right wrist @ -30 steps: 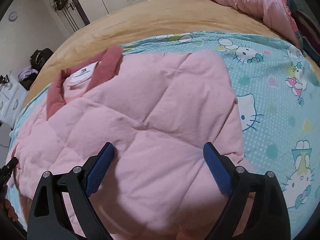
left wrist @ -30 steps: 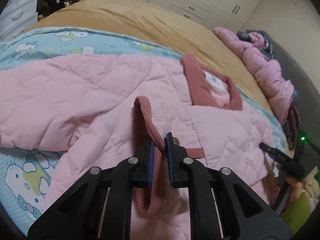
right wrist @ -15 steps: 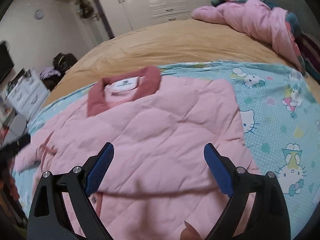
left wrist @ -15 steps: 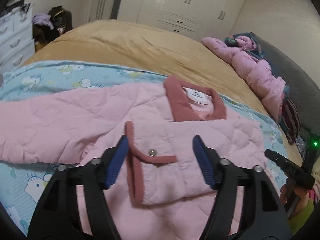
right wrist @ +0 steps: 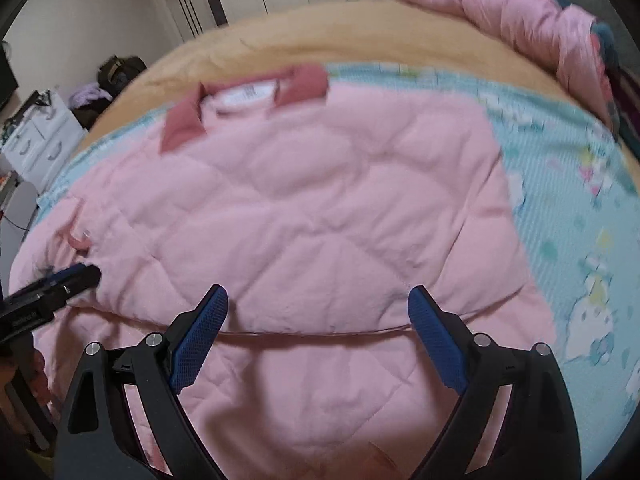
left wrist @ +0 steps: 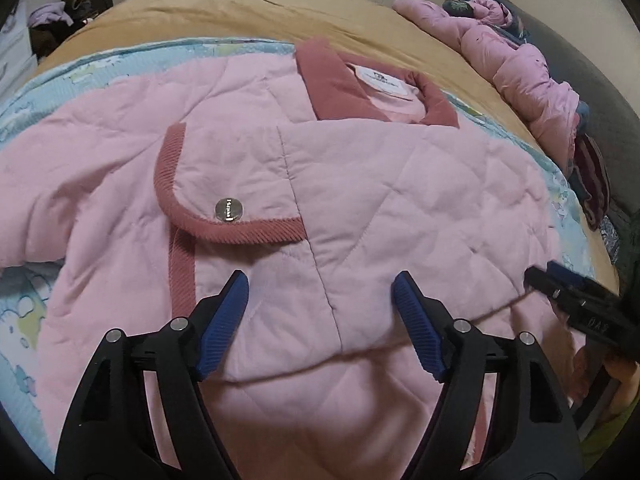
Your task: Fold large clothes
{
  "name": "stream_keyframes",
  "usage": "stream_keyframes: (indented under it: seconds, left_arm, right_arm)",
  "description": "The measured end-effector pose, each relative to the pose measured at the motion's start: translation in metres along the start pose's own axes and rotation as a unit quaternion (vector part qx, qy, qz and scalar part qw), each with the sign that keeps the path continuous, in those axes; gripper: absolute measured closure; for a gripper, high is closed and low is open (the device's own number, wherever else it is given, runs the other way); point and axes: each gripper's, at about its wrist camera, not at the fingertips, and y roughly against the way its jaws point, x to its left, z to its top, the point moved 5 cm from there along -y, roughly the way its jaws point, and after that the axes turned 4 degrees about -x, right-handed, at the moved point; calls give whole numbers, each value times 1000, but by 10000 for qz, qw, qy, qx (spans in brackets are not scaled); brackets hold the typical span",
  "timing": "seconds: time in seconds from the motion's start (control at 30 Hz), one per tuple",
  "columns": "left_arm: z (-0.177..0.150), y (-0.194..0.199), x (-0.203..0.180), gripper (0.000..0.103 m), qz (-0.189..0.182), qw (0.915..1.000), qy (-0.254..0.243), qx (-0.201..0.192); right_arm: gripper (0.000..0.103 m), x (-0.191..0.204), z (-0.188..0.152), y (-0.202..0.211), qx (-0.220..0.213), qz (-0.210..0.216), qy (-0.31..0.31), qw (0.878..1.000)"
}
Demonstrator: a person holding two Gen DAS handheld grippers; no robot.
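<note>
On the bed [left wrist: 208, 8], over a pale blue cartoon-print sheet [right wrist: 580, 208], the pink quilted jacket [left wrist: 400, 184] lies spread, its dark rose collar [left wrist: 340, 80] at twelve o'clock in both wrist views. In the left view a sleeve cuff [left wrist: 224, 184] with rose ribbed trim and a metal snap [left wrist: 229, 209] rests across the chest, at about eleven o'clock from the left tool [left wrist: 320, 320]. That tool hovers with its blue pads spread wide and holds nothing. The right tool [right wrist: 318, 328] is likewise wide and bare, poised above a folded edge of the jacket body that crosses the frame just ahead of its fingertips.

My reading is that one sleeve is already laid inward and the side folds are in progress; neither tool has cloth, so this is a gap between grasps. The next move probably calls for each tool to drop onto an edge, likely the hem at six o'clock or the loose side at nine o'clock in the left view, and pinch through thick padding without dragging the laid cuff out of place.

As for containers, a white drawer unit [right wrist: 44, 144] stands at ten o'clock in the right view, drawers closed, contents hidden. A second pink jacket [left wrist: 516, 64] lies heaped at two o'clock.
</note>
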Motion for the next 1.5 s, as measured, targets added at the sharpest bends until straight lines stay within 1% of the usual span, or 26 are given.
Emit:
stream_keyframes:
  seconds: [0.03,0.1,0.17,0.2,0.27,0.37,0.47,0.57,0.67,0.8,0.9,1.03,1.17,1.37,1.5]
  left_arm:
    - [1,-1,2,35,-22,10000,50,5]
    - [3,3,3,34,-54,9999,108,-1]
    - [5,11,1,23,-104,9999,101,-52]
    - [5,17,0,21,-160,9997,113,-111]
    - [5,25,-3,15,-166,9997,119,-158]
    - [7,39,-3,9,-90,9995,147,-248]
    - [8,53,-3,9,-11,9993,157,-349]
    - [6,63,-1,9,91,9991,155,-386]
    - [3,72,3,9,92,9988,270,-406]
    - [0,84,10,9,63,9981,419,-445]
    - [-1,97,15,9,54,9977,416,-524]
    - [1,113,29,9,147,9966,451,-673]
    - [-2,125,45,9,149,9947,678,-764]
    - [-5,144,71,9,351,9908,882,-962]
    - [-8,156,92,9,624,9869,998,-1107]
  right_arm:
    - [12,0,-2,-4,20,-20,-2,10000]
    - [10,4,-2,0,-80,4,10,10000]
    - [10,8,1,10,-237,256,-24,9994]
    - [10,11,2,18,-344,387,-45,9986]
    - [6,15,4,32,-541,412,-46,9977]
    - [4,20,4,48,-672,485,-85,9965]
    - [4,28,1,59,-730,618,-64,9954]
    - [4,33,-1,69,-764,572,28,9954]
    - [4,38,-2,81,-857,619,4,9944]
    - [4,44,-1,95,-996,632,-170,9929]
    - [4,51,-1,104,-1092,782,-351,9903]
    - [4,70,2,113,-1156,791,-205,9899]
    - [4,88,5,121,-1219,864,-104,9887]
    - [4,118,8,124,-1225,1044,67,9869]
    - [4,143,12,125,-1205,1183,223,9854]
